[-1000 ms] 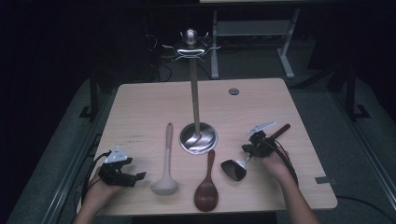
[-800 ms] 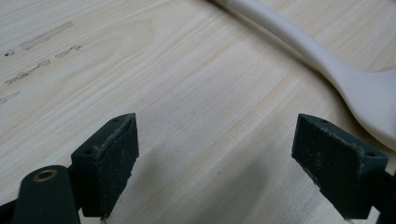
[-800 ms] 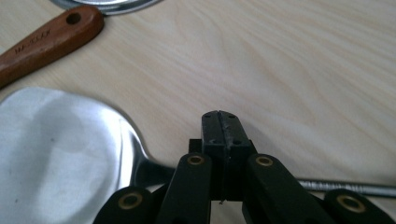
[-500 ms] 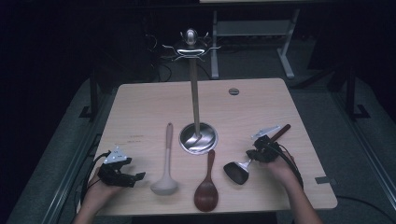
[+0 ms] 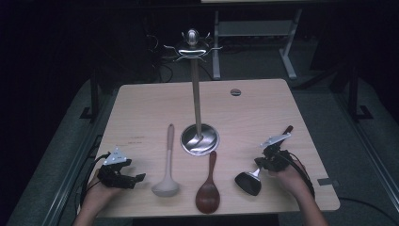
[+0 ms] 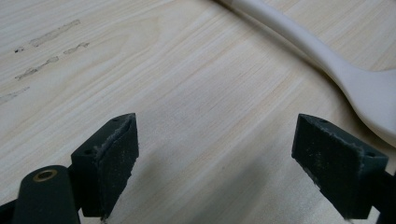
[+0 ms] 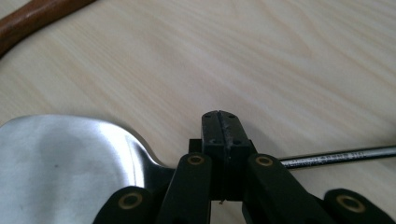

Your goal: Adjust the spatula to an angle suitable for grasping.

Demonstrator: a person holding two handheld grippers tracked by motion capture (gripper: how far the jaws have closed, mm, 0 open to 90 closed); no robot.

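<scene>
A metal utensil with a broad shiny head (image 7: 60, 158) and a thin steel handle (image 7: 336, 156) lies flat at the table's front right (image 5: 248, 183). My right gripper (image 7: 219, 126) is shut, pads pressed together, right over the utensil's neck; nothing shows between the pads. In the high view the right gripper (image 5: 263, 165) rests low by that neck. At the front left my left gripper (image 5: 136, 180) stands open over bare wood (image 6: 215, 163), nothing between its jaws. A white ladle (image 6: 327, 60) lies just right of it (image 5: 167, 174).
A tall metal utensil stand (image 5: 196, 94) with hooks on top rises from a round base at the table's middle. A brown wooden spoon (image 5: 209, 188) lies between the ladle and the metal utensil. A small round grommet (image 5: 235, 92) sits near the far edge.
My right gripper has slid toward the near edge, along the metal utensil's handle and closer to its head. The left gripper has stayed put.
</scene>
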